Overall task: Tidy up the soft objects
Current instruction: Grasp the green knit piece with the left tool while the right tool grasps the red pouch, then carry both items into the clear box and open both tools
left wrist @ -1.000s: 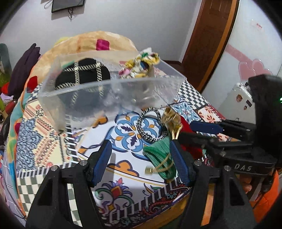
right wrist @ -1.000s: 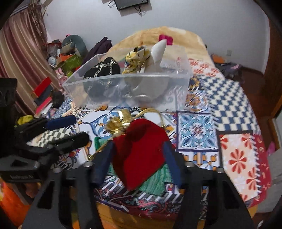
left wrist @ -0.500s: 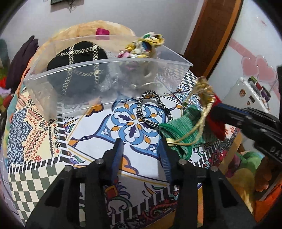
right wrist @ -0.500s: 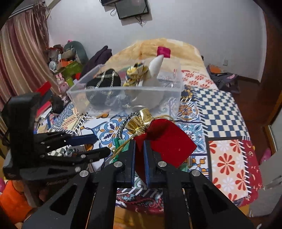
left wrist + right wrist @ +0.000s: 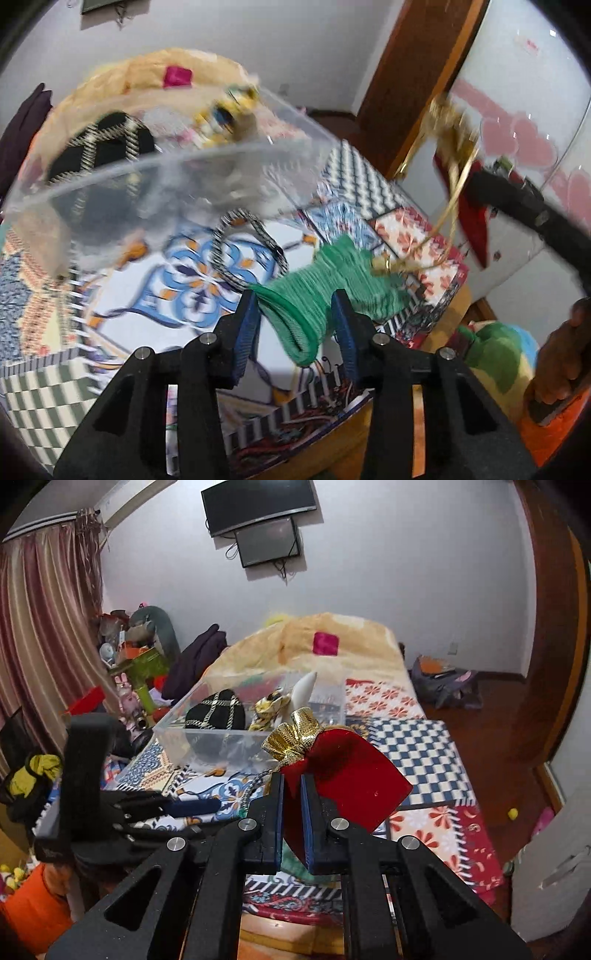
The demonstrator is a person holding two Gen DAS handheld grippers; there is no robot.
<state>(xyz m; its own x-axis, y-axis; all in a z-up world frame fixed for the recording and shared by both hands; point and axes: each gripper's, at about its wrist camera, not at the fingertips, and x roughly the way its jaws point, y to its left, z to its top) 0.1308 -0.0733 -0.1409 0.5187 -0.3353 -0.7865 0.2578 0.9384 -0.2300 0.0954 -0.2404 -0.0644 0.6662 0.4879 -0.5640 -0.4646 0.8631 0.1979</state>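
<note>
My right gripper (image 5: pixel 291 786) is shut on a red velvet pouch (image 5: pixel 347 775) with a gold top and holds it above the table; the pouch (image 5: pixel 471 218) shows raised at the right of the left wrist view. Its gold cord (image 5: pixel 448 221) trails down to a green knitted piece (image 5: pixel 325 291) on the patterned cloth. My left gripper (image 5: pixel 297 314) has its pads on either side of the green piece, closing on it. A clear plastic box (image 5: pixel 207 731) behind holds a black cap (image 5: pixel 218 712) and other soft things. A black-and-white band (image 5: pixel 251 251) lies by the green piece.
The table is covered by a patterned cloth (image 5: pixel 129 280) whose front edge is close below my grippers. A bed with a beige blanket (image 5: pixel 332 642) lies behind the box. Clutter stands at the left (image 5: pixel 136 657). A wooden door (image 5: pixel 550 627) is at the right.
My right gripper shut on the red pouch and lifted it off the table. My left gripper narrowed and moved forward around the green piece.
</note>
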